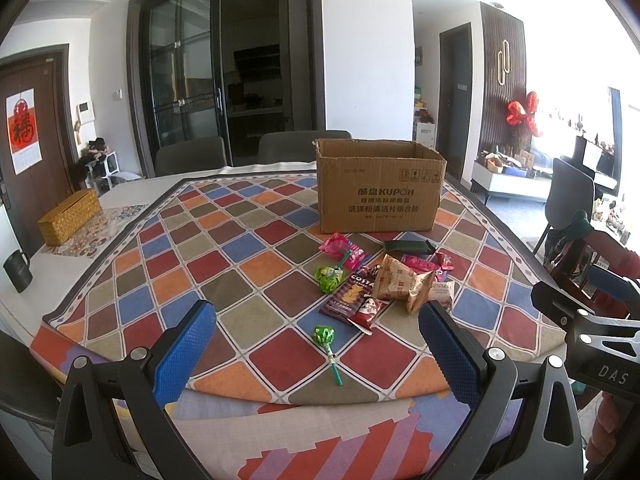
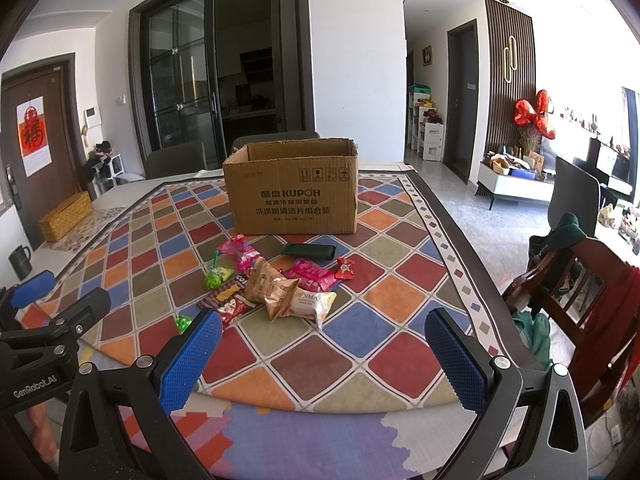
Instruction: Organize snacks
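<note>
The snacks are in a little pile on the surface (image 1: 248,264), which has a cloth of colored squares on it. None of them looks put away yet. The pile sits just in front of the cardboard box (image 1: 378,192), which stands open at the top. I cannot see inside the box, so I cannot tell if anything is in it. I think the job is only at the start, and all the snacks are left to sort.

In the pile there are two tan packets (image 1: 402,282) in the middle, a white packet (image 2: 314,306) beside them, a dark cookie packet (image 1: 350,294), and pink wrappers (image 1: 342,250) closer to the box. A green lollipop (image 1: 326,338) lies apart from the pile, near the edge of the cloth. Another green candy (image 1: 330,276) sits by the pink wrappers. A dark flat pouch (image 2: 308,251) lies between the pile and the box.

The left hand-held gripper (image 1: 318,354) is wide apart and holds nothing. It hangs over the near edge, with the lollipop just ahead between its blue fingers. The right hand-held gripper (image 2: 324,360) is wide apart too, with nothing in it. It touches nothing, and the pile is a bit ahead of it.
</note>
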A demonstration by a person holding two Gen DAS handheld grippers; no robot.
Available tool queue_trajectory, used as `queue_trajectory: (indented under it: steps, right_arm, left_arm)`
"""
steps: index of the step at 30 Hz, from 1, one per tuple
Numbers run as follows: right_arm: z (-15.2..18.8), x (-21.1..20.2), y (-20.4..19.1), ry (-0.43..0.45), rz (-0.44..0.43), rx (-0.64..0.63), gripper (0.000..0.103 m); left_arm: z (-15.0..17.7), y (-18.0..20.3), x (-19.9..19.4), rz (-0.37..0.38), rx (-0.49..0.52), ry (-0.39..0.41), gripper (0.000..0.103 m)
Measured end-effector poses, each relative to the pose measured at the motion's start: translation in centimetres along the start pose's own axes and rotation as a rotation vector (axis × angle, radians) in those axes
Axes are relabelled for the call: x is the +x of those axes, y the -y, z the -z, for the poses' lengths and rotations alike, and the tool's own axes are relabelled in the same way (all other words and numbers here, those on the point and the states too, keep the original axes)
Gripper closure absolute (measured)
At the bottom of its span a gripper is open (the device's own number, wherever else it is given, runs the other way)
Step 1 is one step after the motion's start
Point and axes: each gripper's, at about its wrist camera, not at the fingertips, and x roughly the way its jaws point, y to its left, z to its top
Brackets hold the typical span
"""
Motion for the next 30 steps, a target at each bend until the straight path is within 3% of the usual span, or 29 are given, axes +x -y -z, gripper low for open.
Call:
queue_trajectory:
  steps: [21,30]
  right_arm:
    - [-1.2,0.2,-1.0,-0.019,-0.022,-0.019,0.000]
    - [-1.4,3.0,-3.0,-0.059,-0.107,-0.078,0.003]
  left_arm:
    - [-0.9,-0.3,0.7,-0.010,-0.003,-0.010,0.000]
    - [-0.7,-1.1,2.7,-0.004,0.001,-0.040,0.017]
